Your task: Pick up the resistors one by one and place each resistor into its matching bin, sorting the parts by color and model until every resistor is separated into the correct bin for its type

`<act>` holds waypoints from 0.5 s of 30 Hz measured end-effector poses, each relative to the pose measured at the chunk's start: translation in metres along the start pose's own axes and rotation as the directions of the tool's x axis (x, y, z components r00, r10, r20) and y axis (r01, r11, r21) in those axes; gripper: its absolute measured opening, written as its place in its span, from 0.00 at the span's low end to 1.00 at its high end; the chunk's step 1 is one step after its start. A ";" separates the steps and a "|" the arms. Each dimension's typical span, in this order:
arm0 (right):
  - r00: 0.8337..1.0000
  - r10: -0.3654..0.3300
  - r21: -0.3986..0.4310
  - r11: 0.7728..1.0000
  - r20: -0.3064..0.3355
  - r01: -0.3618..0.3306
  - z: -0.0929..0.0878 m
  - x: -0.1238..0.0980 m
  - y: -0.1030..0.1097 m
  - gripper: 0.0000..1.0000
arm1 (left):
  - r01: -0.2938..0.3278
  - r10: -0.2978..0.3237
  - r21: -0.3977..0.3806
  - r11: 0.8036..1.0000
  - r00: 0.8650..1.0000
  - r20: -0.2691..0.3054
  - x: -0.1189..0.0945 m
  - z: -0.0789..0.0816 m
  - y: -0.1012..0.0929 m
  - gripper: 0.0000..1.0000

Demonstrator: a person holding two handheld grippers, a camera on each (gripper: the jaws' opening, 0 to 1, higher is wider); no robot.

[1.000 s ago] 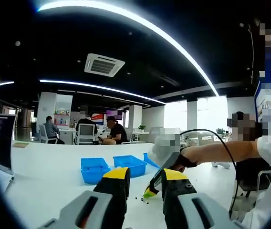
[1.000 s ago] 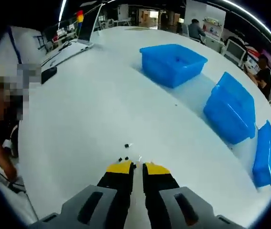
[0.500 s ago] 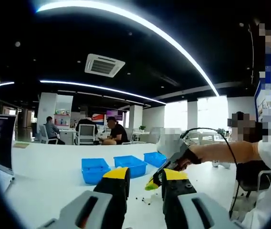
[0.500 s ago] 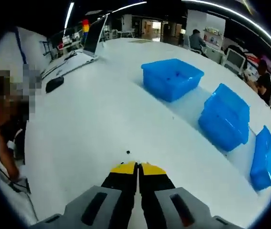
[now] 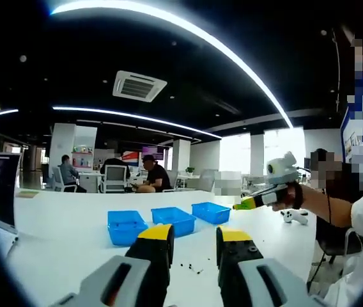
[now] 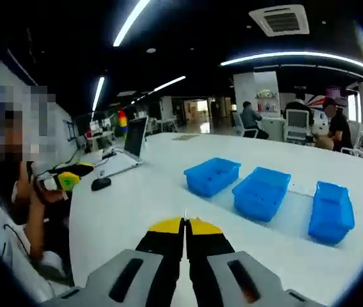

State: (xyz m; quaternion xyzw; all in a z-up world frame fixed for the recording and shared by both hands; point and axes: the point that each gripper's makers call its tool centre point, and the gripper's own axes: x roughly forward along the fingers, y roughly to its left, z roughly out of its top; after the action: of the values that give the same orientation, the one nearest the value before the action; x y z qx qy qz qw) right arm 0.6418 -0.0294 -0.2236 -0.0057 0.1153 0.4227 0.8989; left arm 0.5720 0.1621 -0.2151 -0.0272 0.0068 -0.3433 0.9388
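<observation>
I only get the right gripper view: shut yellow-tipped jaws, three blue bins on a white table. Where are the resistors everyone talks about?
Observer: In the left gripper view, small dark resistors lie loose on the white table, just ahead of the left gripper.
Operator: Is that gripper shut too?
Observer: No, its jaws stand apart with nothing between them.
Operator: And where is mine, seen from there?
Observer: The right gripper is held in the air by a hand, to the right of the blue bins.
</observation>
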 end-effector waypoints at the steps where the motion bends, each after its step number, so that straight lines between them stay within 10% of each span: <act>1: 1.000 -0.001 -0.006 1.000 0.013 0.001 0.000 -0.009 0.000 0.04 | 0.000 0.000 0.000 1.000 1.000 -0.001 0.000 0.000 0.000 0.28; 15: 0.974 -0.145 0.021 0.989 0.173 0.144 -0.010 -0.093 -0.012 0.04 | -0.001 0.001 -0.002 1.000 1.000 -0.023 0.004 -0.008 0.002 0.28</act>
State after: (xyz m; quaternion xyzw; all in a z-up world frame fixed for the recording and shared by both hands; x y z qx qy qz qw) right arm 0.5916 -0.1086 -0.2144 0.0267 0.0373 0.3546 0.9339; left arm 0.5762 0.1609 -0.2230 -0.0241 0.0179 -0.3430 0.9388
